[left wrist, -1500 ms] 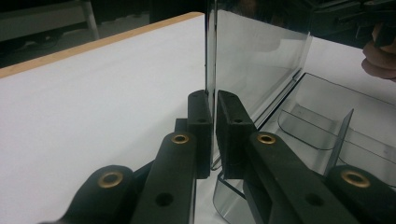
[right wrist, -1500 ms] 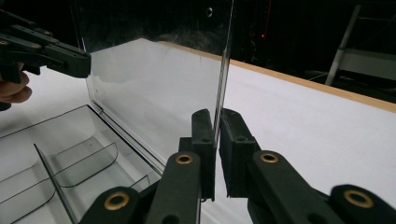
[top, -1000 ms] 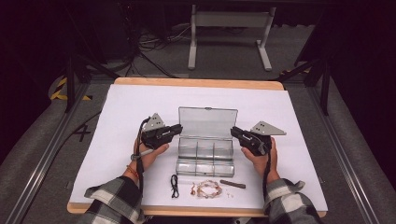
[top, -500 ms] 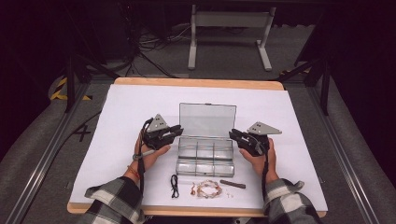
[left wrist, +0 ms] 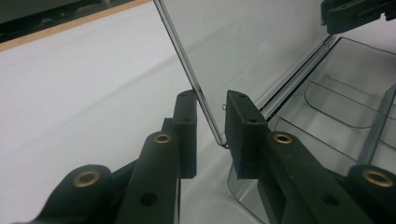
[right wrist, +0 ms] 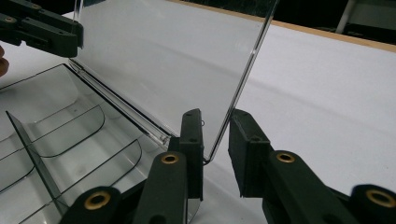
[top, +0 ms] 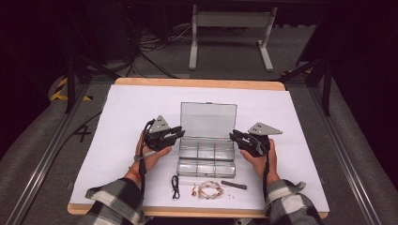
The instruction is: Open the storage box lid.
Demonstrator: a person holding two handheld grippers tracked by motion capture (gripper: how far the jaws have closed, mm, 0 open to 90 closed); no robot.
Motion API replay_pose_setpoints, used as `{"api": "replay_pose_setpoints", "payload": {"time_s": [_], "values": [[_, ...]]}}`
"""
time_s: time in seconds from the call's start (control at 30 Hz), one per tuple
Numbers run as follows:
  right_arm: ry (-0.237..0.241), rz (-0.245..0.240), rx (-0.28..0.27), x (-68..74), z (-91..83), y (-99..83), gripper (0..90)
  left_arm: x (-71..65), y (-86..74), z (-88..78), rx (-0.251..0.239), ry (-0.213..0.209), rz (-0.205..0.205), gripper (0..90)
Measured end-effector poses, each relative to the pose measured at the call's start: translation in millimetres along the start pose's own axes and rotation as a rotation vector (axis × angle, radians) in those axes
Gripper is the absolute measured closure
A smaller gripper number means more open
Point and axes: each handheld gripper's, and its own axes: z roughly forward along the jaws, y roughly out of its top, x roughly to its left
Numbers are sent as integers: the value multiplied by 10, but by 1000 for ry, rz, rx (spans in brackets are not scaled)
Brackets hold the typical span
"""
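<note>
below the clear box (top: 206, 152) lie a bracelet (top: 208, 189) and cord (top: 175, 185).

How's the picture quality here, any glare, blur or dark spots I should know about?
High view: the white table cover is bright and evenly lit, the surroundings nearly black. Left gripper view: the clear lid is hazy with soft reflections, the nearest tongs slightly blurred. Right gripper view: much the same; lid edge sharp.

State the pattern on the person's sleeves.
A plaid check in white, grey and black on both sleeves, clearest in the high view.
</note>
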Motion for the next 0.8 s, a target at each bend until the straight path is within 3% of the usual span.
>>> {"api": "replay_pose_setpoints", "payload": {"time_s": [0.8], "values": [[-9,11,-1,-2,12,-6,730,7,-24,21,-2,3,-17,710]]}}
